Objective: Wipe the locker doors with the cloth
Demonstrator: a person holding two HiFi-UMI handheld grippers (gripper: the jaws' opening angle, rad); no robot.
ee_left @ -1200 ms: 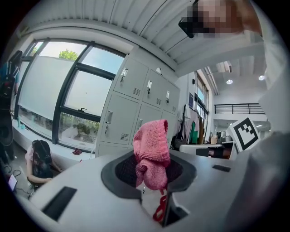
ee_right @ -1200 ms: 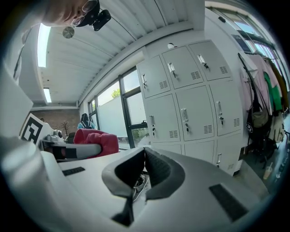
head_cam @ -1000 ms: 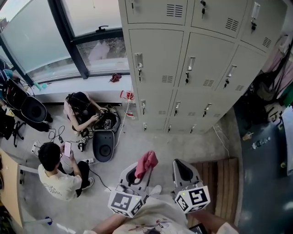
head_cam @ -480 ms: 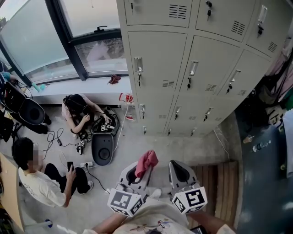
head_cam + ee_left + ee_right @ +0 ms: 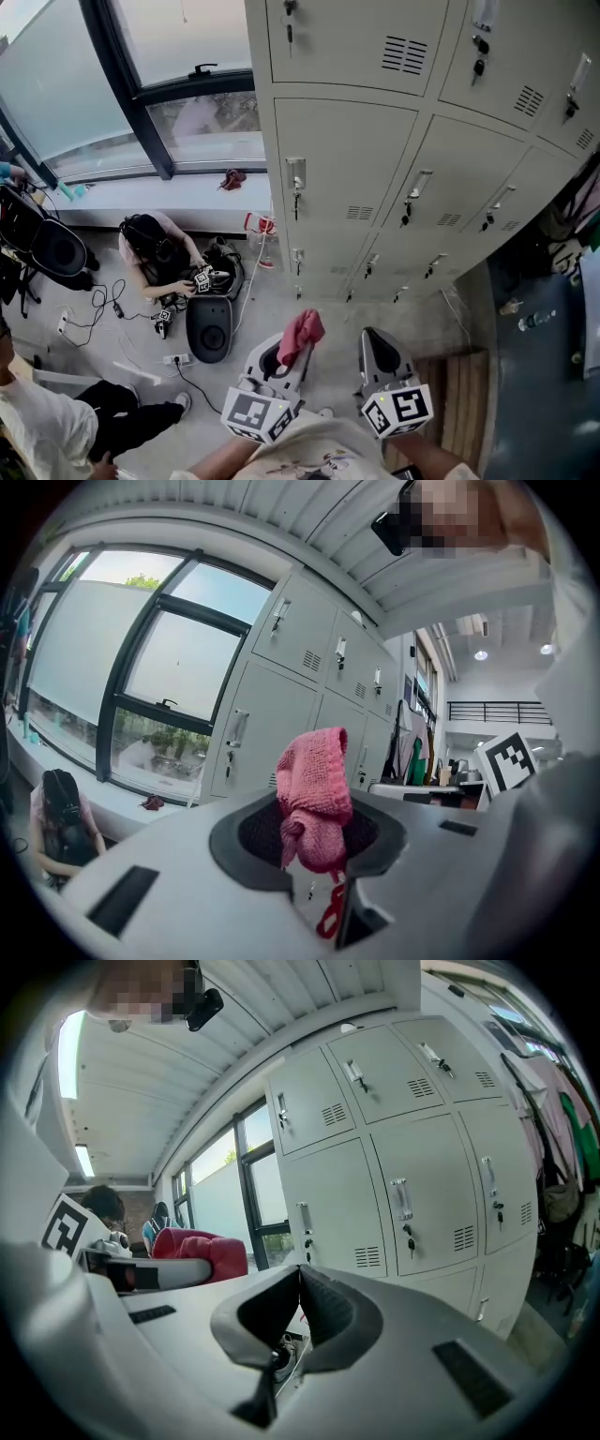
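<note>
Nearest the person's body, the left gripper (image 5: 287,364) has its jaws pinched on a pink cloth (image 5: 301,335), which stands up in a bunched wad above the jaw tips. The left gripper view shows the same: the cloth's lower end is nipped between the jaws and the rest flops free above them. Just to its right, the right gripper (image 5: 379,351) has its jaws pressed together with nothing between them, as the right gripper view shows plainly. Both are held low and side by side over the concrete floor (image 5: 309,300), with a slatted wooden platform (image 5: 459,384) lying at the floor's right edge.

Farther off, across a bare strip of floor, stands the bank of grey lockers (image 5: 375,178), with the doors shut and keys (image 5: 296,202) hanging in several locks. The cloth is well apart from every door — it touches none of them. At the floor's far edge, under the window (image 5: 187,122) and beside the lockers' left end, a person (image 5: 155,248) crouches over some gear.

As a judgement, the cloth is in hand, so the pick-up is done, but the wiping has not begun. No door shows a wiped patch that can be made out from here. All the wiping is left — the cloth has to be brought up against a door face first, then passed over each door in turn.
</note>
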